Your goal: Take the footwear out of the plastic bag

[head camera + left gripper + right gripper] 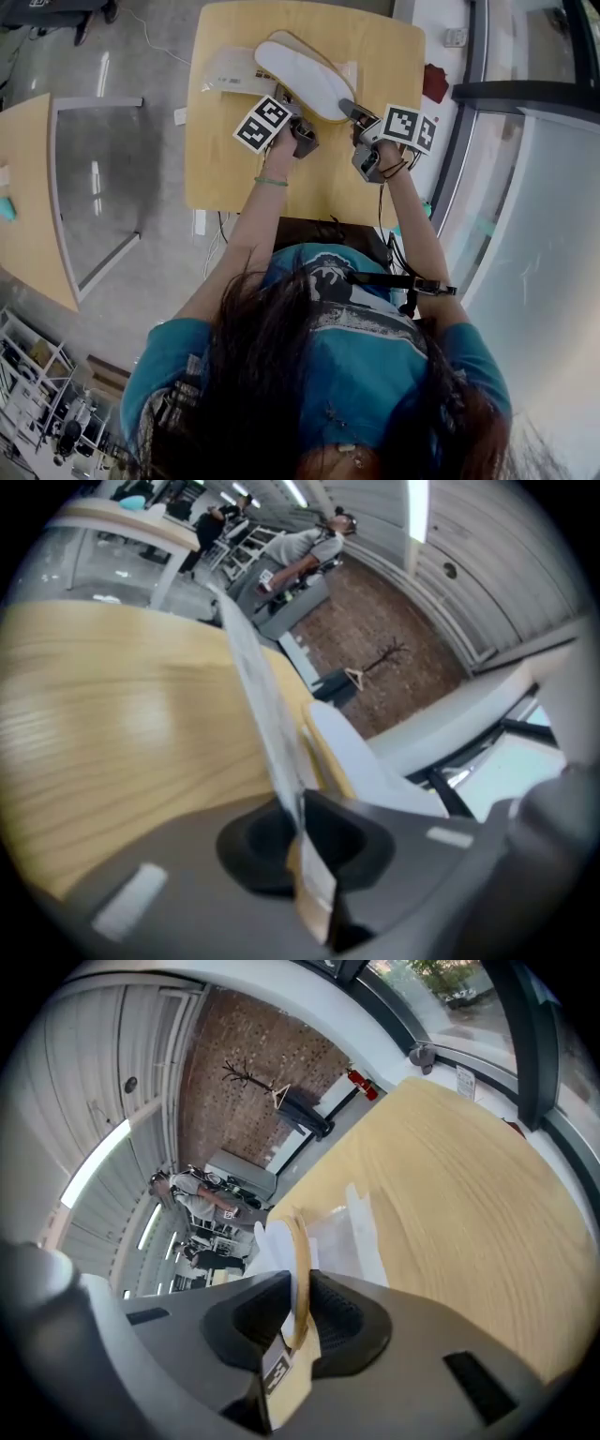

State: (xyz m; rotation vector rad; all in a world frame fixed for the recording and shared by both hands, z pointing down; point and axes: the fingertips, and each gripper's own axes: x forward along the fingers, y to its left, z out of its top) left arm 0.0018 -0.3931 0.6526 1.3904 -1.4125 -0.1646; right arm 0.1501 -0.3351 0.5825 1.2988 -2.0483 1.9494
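A white slipper (pixel 302 75) with a tan edge lies sole-up at the far side of the wooden table (pixel 244 178), partly out of a clear plastic bag (pixel 228 73) that stretches to its left. My left gripper (pixel 287 105) is shut on the bag's near edge; in the left gripper view the thin film (pixel 258 696) runs up from the closed jaws (pixel 300 832), with the slipper (pixel 361 761) just to its right. My right gripper (pixel 352 112) is shut on the slipper's near end, and its tan rim (pixel 300 1251) stands between the pads (pixel 298 1321), with bag film (pixel 352 1232) beyond.
A second wooden table (pixel 28 206) and a glass-topped frame (pixel 94 187) stand to the left. A dark red object (pixel 434 82) lies off the table's right edge by the window ledge. People stand far off in both gripper views.
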